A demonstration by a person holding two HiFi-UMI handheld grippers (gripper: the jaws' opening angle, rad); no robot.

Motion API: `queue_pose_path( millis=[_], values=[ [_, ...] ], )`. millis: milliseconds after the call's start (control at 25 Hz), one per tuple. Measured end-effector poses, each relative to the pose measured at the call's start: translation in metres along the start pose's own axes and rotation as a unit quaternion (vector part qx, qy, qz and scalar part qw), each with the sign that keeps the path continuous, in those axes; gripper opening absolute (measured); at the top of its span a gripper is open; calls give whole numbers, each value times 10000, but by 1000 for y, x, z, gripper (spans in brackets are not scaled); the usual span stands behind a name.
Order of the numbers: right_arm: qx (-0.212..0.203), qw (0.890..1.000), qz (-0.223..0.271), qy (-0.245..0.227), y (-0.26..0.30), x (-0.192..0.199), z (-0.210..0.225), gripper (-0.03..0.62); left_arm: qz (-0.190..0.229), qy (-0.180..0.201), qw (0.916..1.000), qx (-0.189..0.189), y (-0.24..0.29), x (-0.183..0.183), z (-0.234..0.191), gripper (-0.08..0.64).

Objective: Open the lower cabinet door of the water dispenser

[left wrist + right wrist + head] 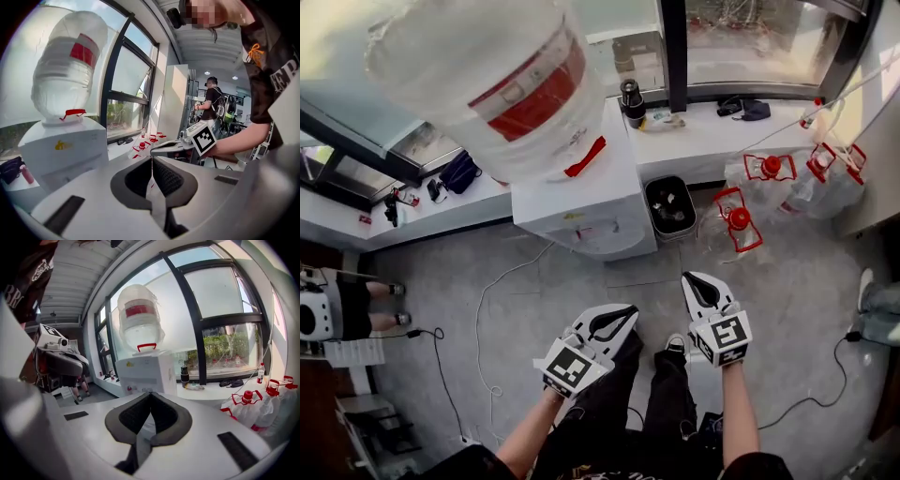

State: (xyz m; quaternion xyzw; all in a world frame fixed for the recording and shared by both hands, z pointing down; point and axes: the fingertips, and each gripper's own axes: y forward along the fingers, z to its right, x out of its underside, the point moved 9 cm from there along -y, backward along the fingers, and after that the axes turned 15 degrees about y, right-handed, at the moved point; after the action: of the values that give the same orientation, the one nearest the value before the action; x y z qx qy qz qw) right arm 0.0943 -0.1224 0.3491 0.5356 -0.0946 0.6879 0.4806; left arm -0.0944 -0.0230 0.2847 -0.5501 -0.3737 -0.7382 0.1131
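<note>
The white water dispenser [586, 202] stands against the window ledge with a big clear bottle [487, 75] on top. Its lower cabinet door is hidden: the head view looks down on it, and the jaws cover it in the right gripper view. My left gripper [622, 314] is shut and empty, over the floor short of the dispenser. My right gripper [697, 279] is also shut and empty, beside it on the right. In the left gripper view the dispenser [65, 150] lies left of the closed tips [151, 157]. In the right gripper view the dispenser [145, 373] is straight ahead of the tips [150, 393].
Several spare water jugs with red caps [759, 197] sit on the floor right of the dispenser, with a black bin [670, 204] between. A white cable [487, 319] trails over the floor at the left. A person's legs [366, 305] show at the far left.
</note>
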Motion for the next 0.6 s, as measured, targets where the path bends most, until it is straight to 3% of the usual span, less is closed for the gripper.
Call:
queue_pose_path(
  millis=[360,600],
  values=[
    [-81,9980,-623,-116,103,98,80,46,-246,209,9988,373,73,87,-35,20],
    [-160,9969,-763,-102,187,174,133,94,-401,290,9977,457,117,168,-51,20]
  ],
)
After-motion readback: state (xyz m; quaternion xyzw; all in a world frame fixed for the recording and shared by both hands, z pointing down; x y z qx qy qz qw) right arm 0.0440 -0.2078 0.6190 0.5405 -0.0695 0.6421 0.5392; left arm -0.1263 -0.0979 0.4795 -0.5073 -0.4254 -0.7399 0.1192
